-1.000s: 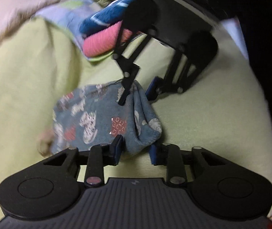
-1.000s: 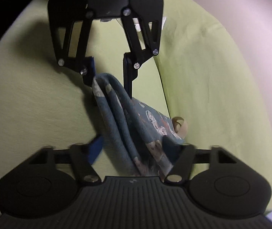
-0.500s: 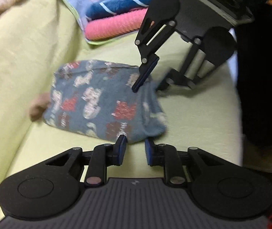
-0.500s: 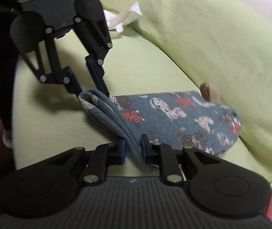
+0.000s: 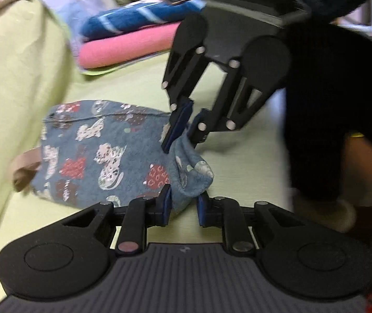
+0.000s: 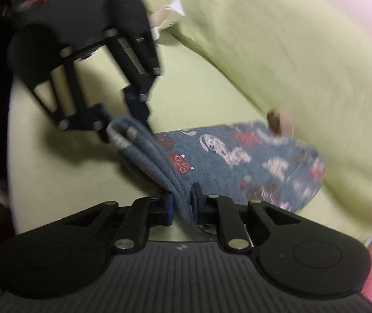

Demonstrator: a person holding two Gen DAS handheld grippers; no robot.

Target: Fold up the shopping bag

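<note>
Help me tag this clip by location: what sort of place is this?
Probably a home living room or bedroom: a soft seat or bed under a light green cover, a stack of folded towels at its far end, and a slippered foot on the floor beside it.

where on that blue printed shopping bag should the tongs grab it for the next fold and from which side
Probably the thick folded edge of the shopping bag, one corner each, coming from the open seat side, not the cushion side. Its layers stack there, so one pinch catches them all. The right tongs already pinch it; the left tongs are closing on the other corner.

Black tool (image 5: pixel 183 207), blue pads (image 5: pixel 165 204)
</note>
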